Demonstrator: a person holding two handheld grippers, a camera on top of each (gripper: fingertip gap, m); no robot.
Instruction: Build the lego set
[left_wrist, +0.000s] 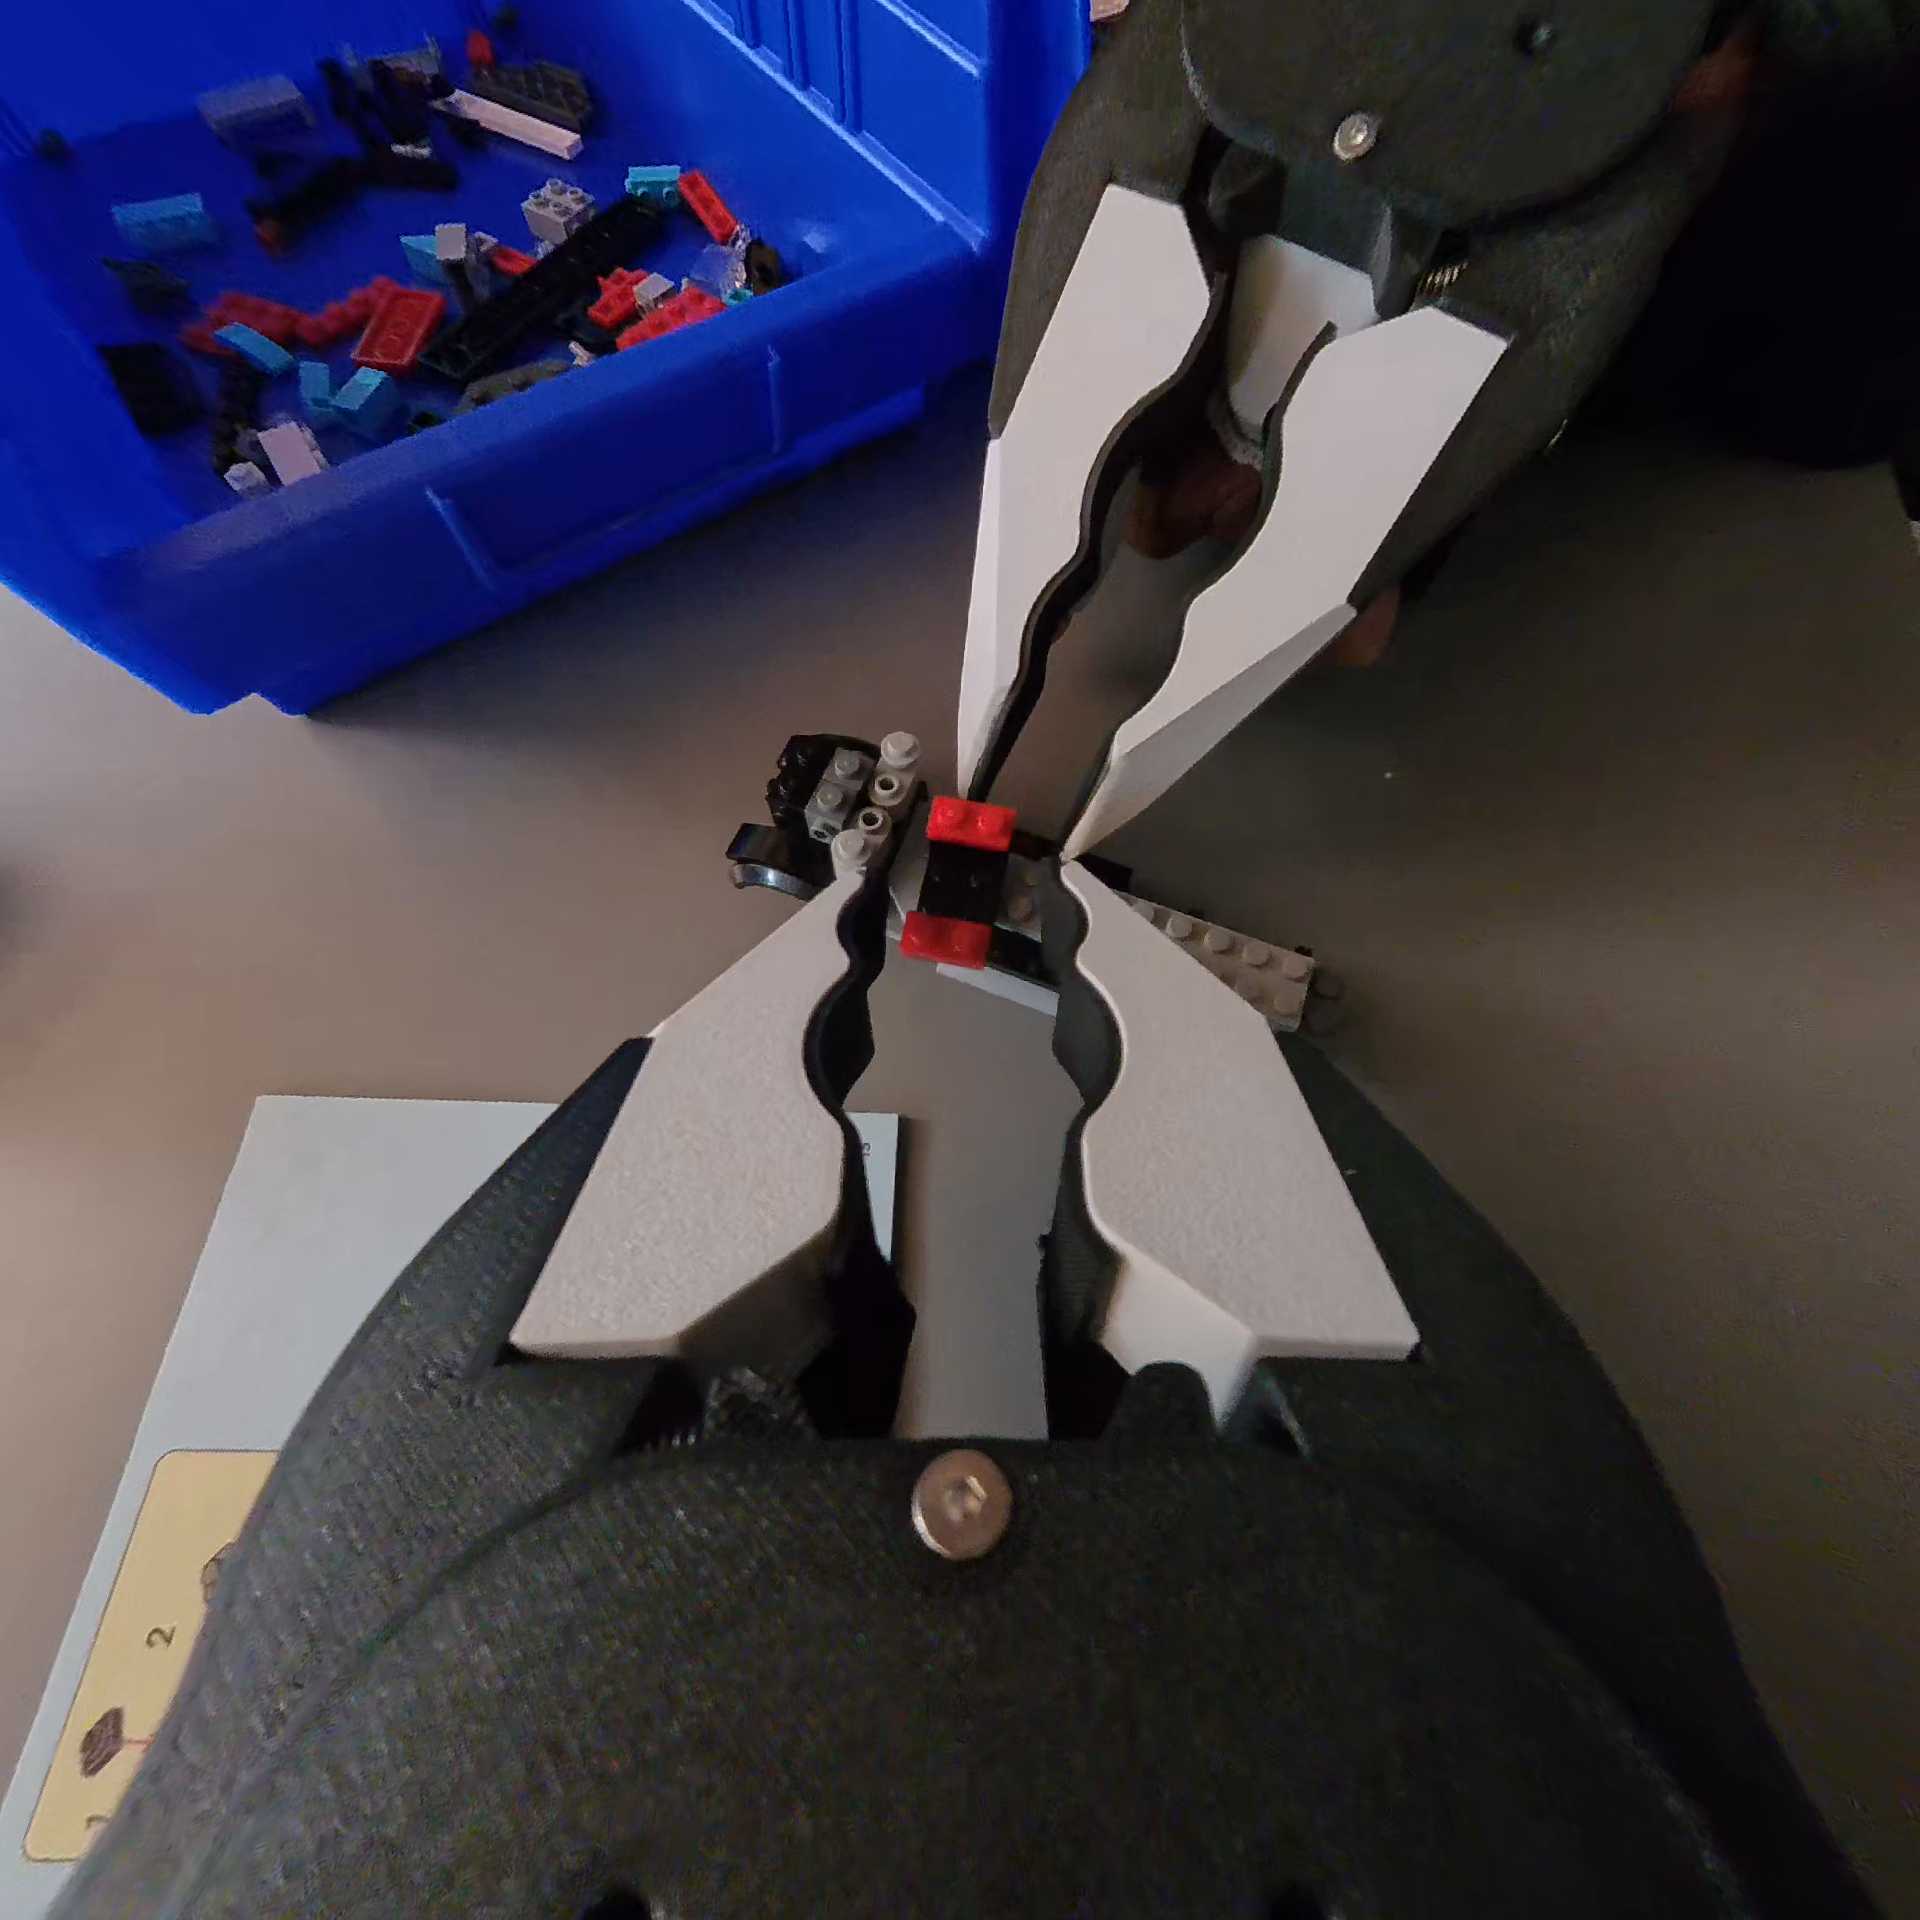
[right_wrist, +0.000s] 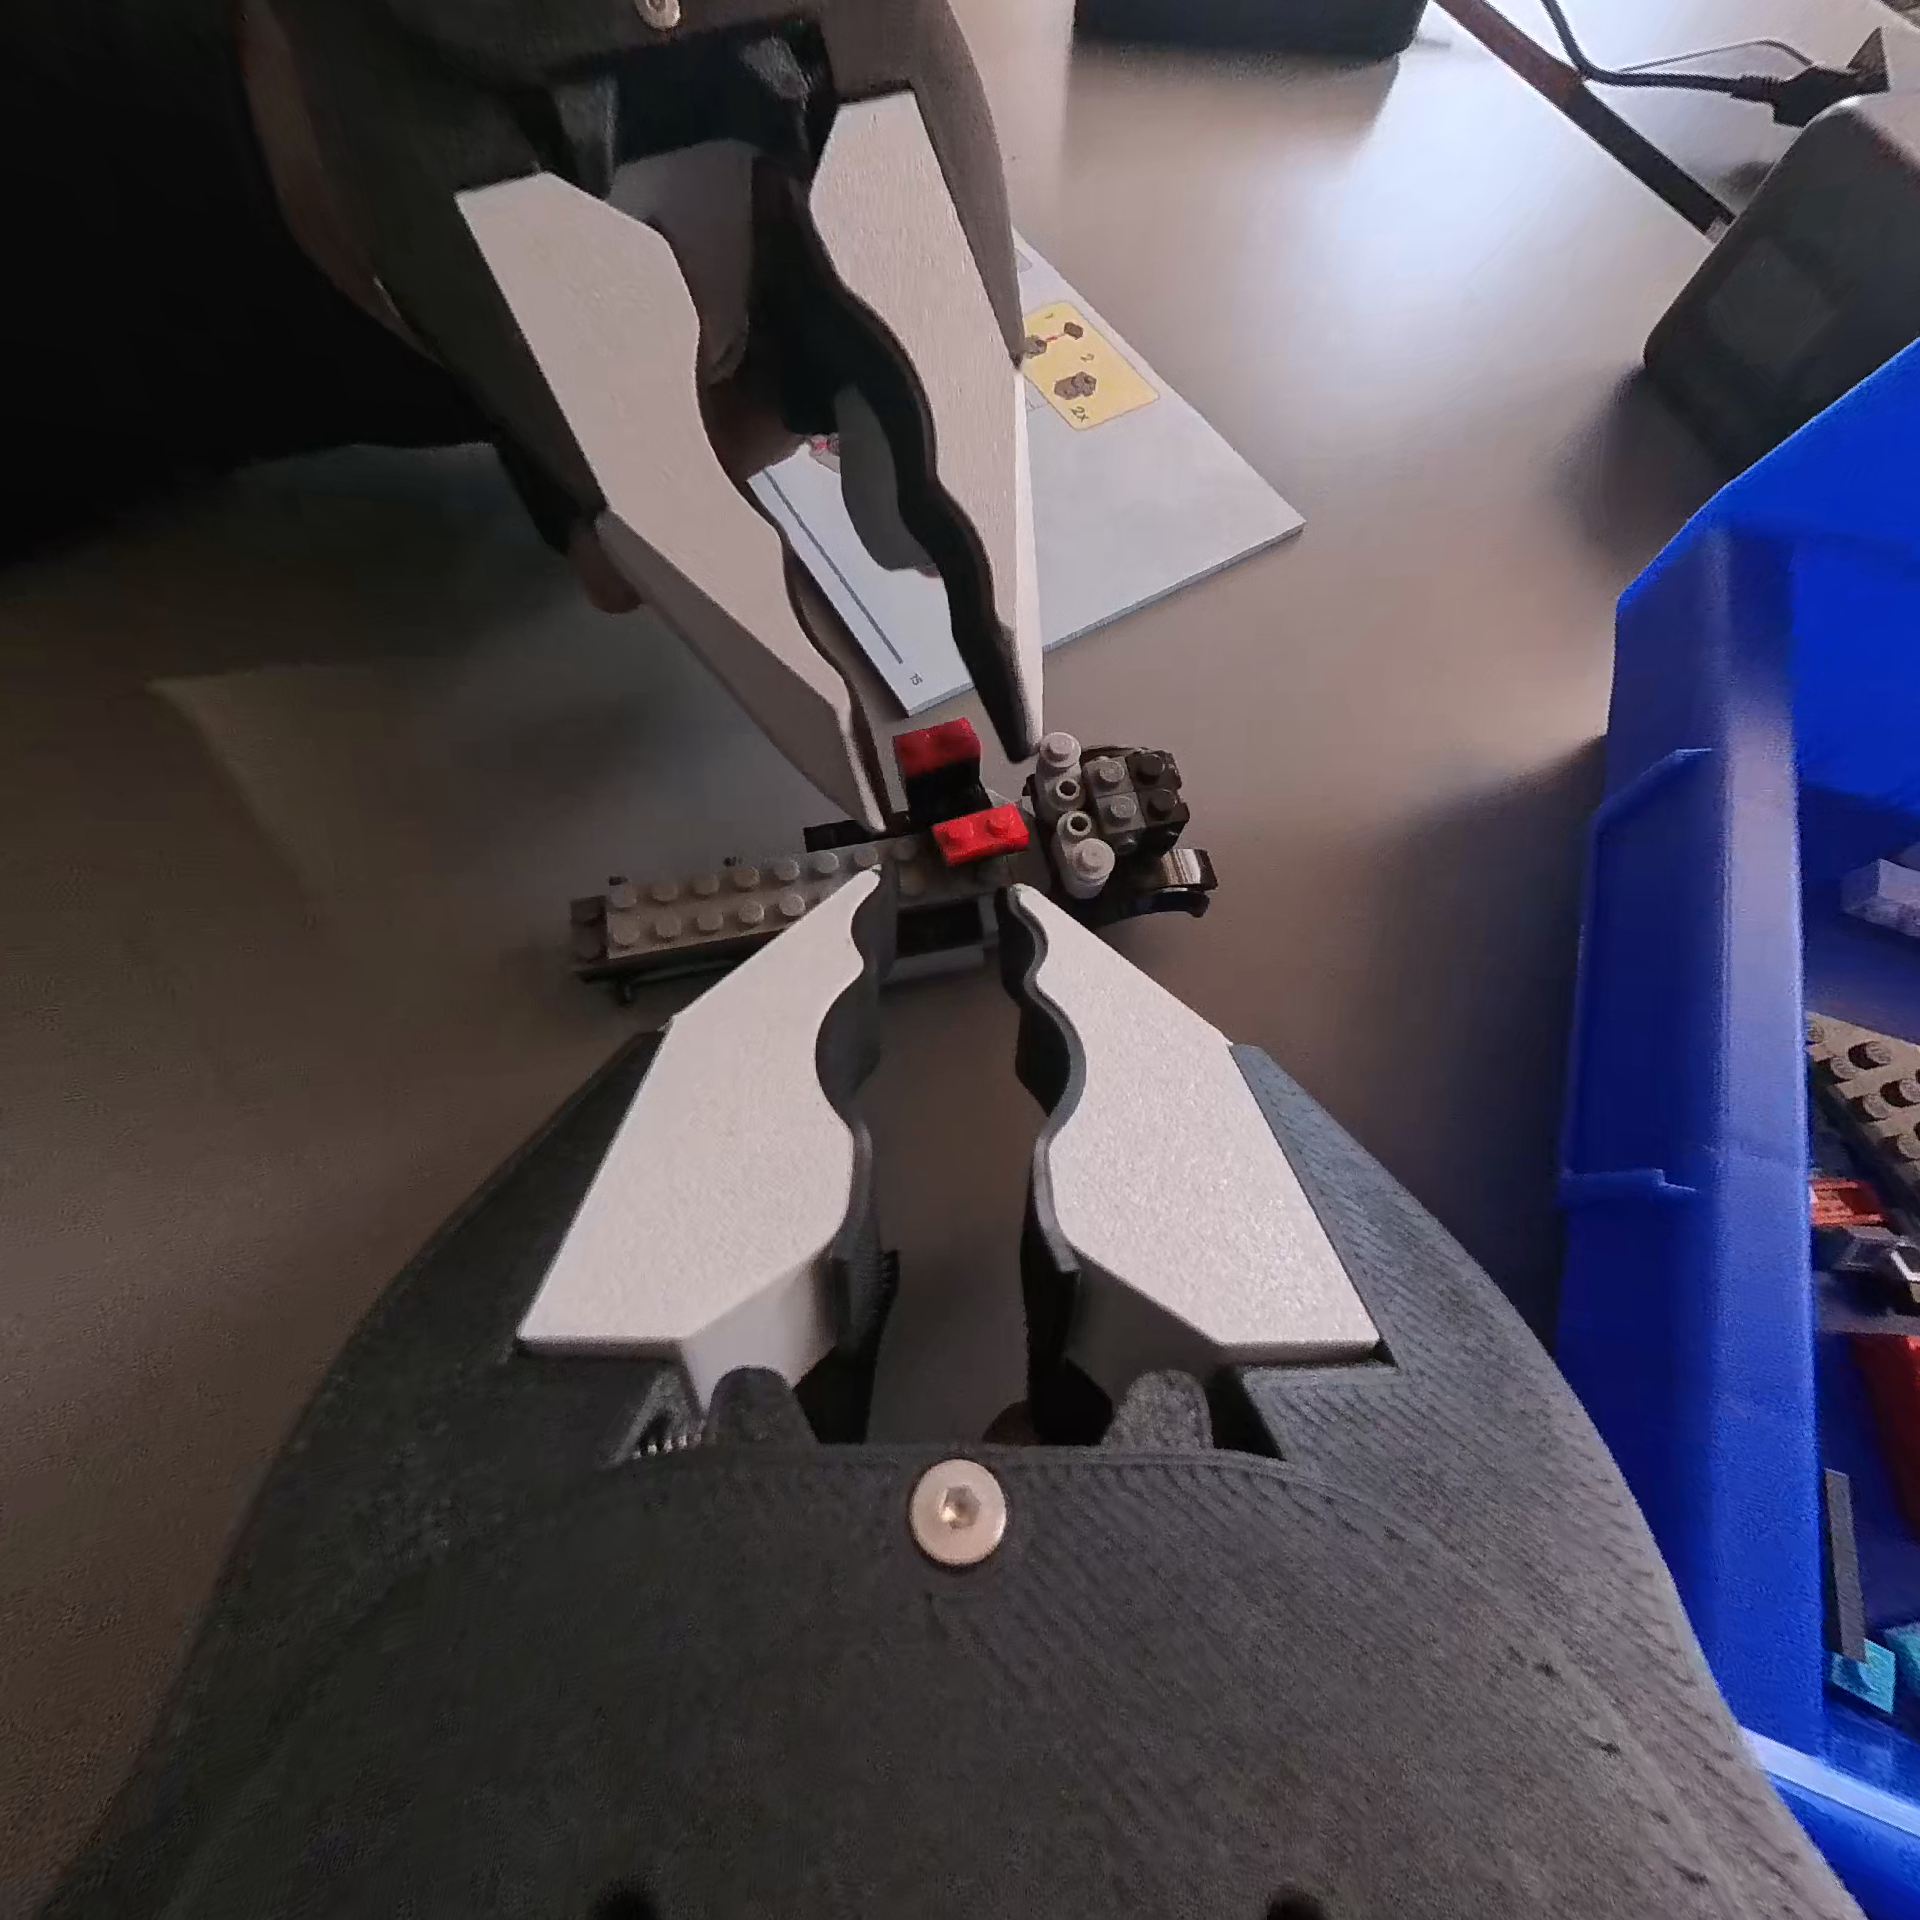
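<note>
Grey bench (left_wrist: 364, 883) carries a blue bin (left_wrist: 623, 499) of loose bricks and an instruction sheet (right_wrist: 1143, 520). Between them lies the lego build (left_wrist: 961, 883), long axis running crosswise between the facing tools. Left tool (left_wrist: 961, 883) straddles its red-and-black middle, tips touching, probably pinching. Right tool (right_wrist: 940, 899) does likewise on the grey plate (right_wrist: 707, 904).

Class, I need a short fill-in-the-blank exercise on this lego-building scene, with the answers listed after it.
1. The loose spare bricks lie in a bin coloured ____.
2. On the half-built model, the two small flat plates on top are coloured ____.
3. The left claw and the right claw approach the model from ____ sides.
4. The instruction booklet lies flat on the ____.

Answers: blue; red; opposite; table
</note>
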